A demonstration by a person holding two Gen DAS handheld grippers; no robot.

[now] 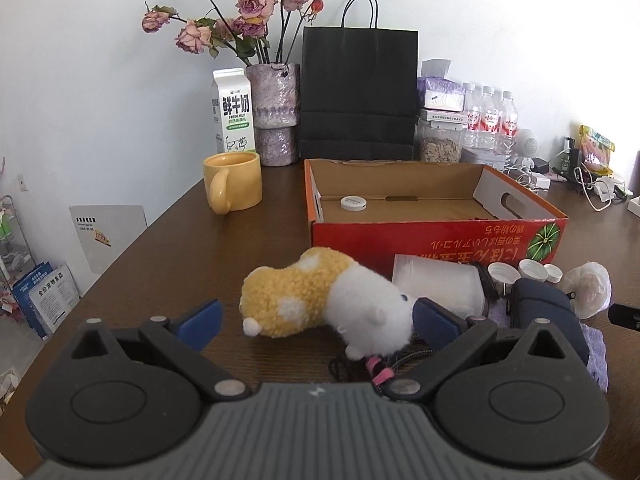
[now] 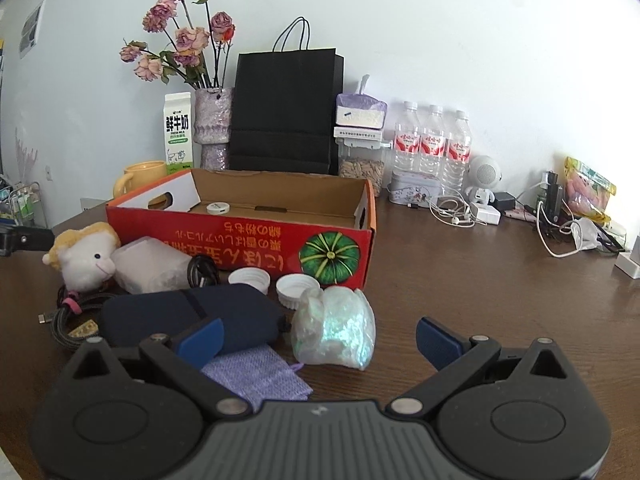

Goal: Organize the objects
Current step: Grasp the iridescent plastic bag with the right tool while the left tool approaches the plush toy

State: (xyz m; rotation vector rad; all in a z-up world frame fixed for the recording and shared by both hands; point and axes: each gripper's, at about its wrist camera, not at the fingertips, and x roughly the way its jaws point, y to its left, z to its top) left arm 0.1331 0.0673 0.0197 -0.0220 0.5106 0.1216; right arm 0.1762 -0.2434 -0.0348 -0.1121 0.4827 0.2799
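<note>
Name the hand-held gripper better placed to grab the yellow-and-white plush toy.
Left. The left hand-held gripper is open, its blue fingers flanking the yellow-and-white plush toy; the right hand-held gripper faces the iridescent crumpled wrapper.

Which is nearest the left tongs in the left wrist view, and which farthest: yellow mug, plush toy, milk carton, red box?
1. Plush toy, between the open left tongs.
2. Red box, ahead, right.
3. Yellow mug, ahead, left.
4. Milk carton, behind the mug.
</note>
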